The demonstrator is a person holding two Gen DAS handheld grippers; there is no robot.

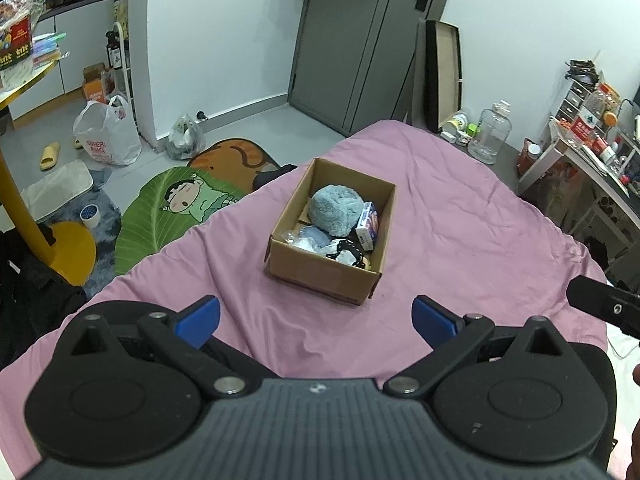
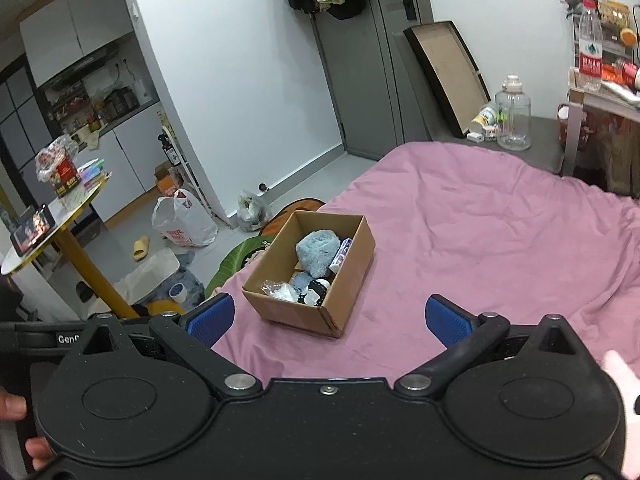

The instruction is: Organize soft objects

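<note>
An open cardboard box point(image 1: 320, 276) stands on the pink bed sheet point(image 1: 460, 240); it also shows in the right wrist view point(image 2: 348, 280). Inside lie a fluffy light-blue soft item point(image 1: 336, 210) point(image 2: 318, 254), a small white-and-purple carton point(image 1: 368, 226), a plastic-wrapped pale blue item point(image 1: 308, 238) and a black-and-white soft item point(image 1: 346, 252) point(image 2: 316, 294). My left gripper point(image 1: 316, 320) is open and empty, hovering in front of the box. My right gripper point(image 2: 330, 320) is open and empty, just near the box's front corner. A pink soft thing point(image 2: 624, 400) shows at the right edge.
Beyond the bed's left edge are a cartoon floor mat point(image 1: 188, 200), plastic bags point(image 1: 106, 132), a slipper point(image 1: 50, 156) and a yellow-legged round table point(image 2: 52, 216). A grey door point(image 1: 360, 40), a leaning frame point(image 1: 444, 68), a clear jug point(image 1: 490, 132) and a cluttered desk point(image 1: 592, 148) stand behind.
</note>
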